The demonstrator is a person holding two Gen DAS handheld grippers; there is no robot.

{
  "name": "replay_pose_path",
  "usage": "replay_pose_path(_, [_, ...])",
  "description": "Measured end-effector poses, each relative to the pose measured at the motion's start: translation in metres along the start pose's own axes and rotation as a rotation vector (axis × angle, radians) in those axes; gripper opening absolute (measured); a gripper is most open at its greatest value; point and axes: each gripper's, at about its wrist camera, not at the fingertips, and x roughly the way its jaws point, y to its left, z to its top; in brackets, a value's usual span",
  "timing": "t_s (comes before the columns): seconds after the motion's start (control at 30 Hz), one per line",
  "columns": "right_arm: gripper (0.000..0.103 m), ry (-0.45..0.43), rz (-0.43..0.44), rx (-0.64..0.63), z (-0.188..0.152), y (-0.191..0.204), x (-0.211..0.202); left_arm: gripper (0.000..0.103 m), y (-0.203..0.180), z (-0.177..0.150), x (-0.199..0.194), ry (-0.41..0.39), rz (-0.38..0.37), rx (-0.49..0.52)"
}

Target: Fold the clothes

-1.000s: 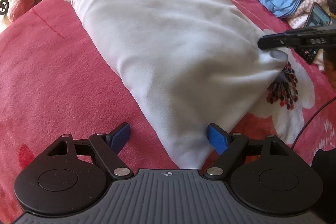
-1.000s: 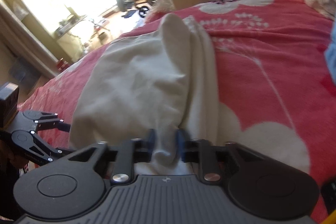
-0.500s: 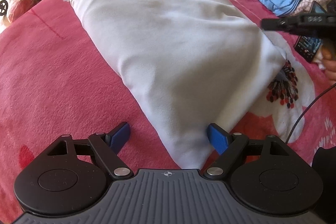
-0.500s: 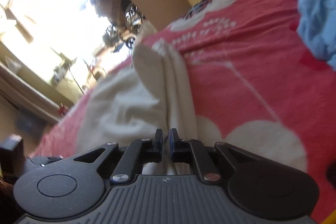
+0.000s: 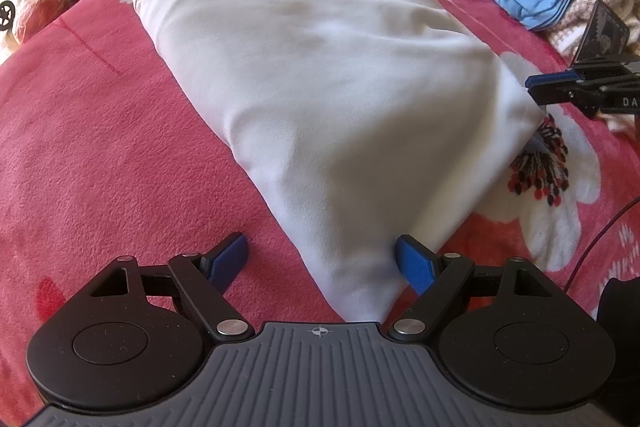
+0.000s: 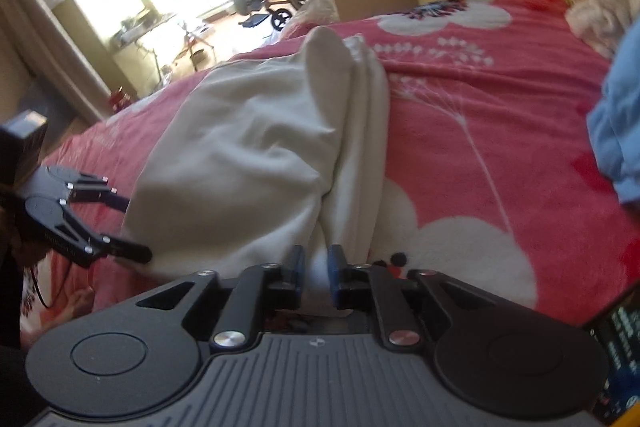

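The right gripper [image 6: 316,273] is opening its blue jaws, with the soft white garment's [image 5: 332,87] edge lying between them. The left gripper [image 5: 322,261] is standing wide, released, straddling the garment's near corner. The smooth, folded garment is lying on the fuzzy pink flowered blanket [image 5: 88,155].

Left tool [image 5: 322,259] points steeply down with its blue-padded jaws spread wide, nothing pressed between the pads. Right tool [image 6: 316,273] angles downward, its jaws close together and opening, with white cloth [image 6: 318,267] showing in the narrow gap.
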Motion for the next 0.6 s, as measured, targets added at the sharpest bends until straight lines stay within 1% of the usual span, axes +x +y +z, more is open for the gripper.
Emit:
replay_pose_path(0.1, [0.020, 0.015, -0.024, -0.060, -0.001, 0.006, 0.004, 0.082, -0.001, 0.000, 0.001, 0.001, 0.002, 0.001])
replay_pose_path(0.17, [0.020, 0.007, -0.047, -0.104, -0.003, 0.012, 0.004, 0.082, -0.001, 0.001, 0.000, 0.001, 0.002, 0.001])
replay_pose_path(0.2, [0.017, 0.002, -0.058, -0.127, -0.005, 0.016, 0.003, 0.082, -0.001, 0.001, 0.000, 0.002, 0.002, 0.001])
replay_pose_path(0.23, [0.008, -0.008, -0.068, -0.144, -0.006, 0.018, 0.002, 0.082, -0.001, 0.001, 0.000, 0.002, 0.002, 0.000])
replay_pose_path(0.3, [0.003, -0.061, -0.086, -0.124, -0.007, 0.019, -0.004, 0.082, -0.001, 0.001, 0.000, 0.001, 0.002, 0.000])
replay_pose_path(0.33, [0.002, -0.085, -0.094, -0.108, -0.008, 0.018, -0.007, 0.082, -0.001, 0.001, 0.000, 0.001, 0.002, 0.000])
replay_pose_path(0.5, [0.002, -0.141, -0.105, 0.103, -0.017, -0.003, -0.007, 0.083, -0.002, 0.002, 0.001, 0.000, 0.000, -0.001])
replay_pose_path(0.6, [0.002, -0.119, -0.099, 0.221, -0.024, -0.015, -0.001, 0.083, -0.002, 0.002, 0.001, 0.000, -0.002, -0.003])
